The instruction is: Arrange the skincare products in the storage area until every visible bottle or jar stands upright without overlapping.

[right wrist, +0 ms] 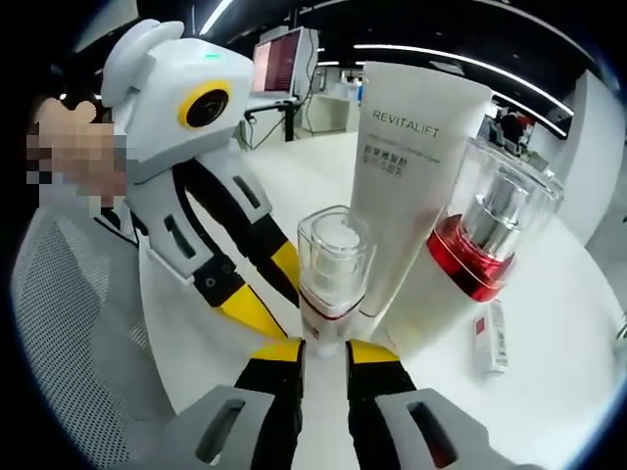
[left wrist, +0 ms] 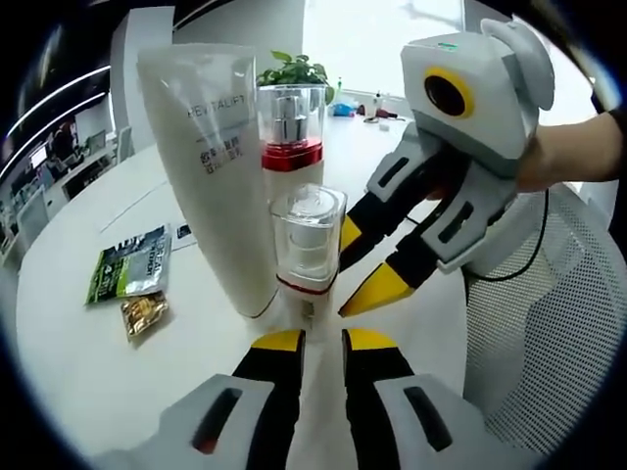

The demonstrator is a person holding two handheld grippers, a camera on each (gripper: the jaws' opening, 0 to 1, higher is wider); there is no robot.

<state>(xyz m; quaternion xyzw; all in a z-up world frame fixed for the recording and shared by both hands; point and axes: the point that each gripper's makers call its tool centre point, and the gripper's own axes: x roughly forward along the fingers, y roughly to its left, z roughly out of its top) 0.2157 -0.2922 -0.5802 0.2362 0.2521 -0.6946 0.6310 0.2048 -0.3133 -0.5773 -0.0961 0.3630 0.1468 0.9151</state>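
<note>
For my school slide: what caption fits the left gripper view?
Two grippers meet around a small clear-capped bottle beside a tall white tube.

White round table (left wrist: 88,372), mesh chair (left wrist: 558,333), bright window (left wrist: 382,34).

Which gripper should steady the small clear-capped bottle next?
Probably the left gripper: its jaws sit almost shut right at the base of the small bottle, centred. The right gripper approaches it from the side.

White table (left wrist: 88,362), tube (left wrist: 217,166), 2 bottles, snack packets (left wrist: 129,266)
</note>
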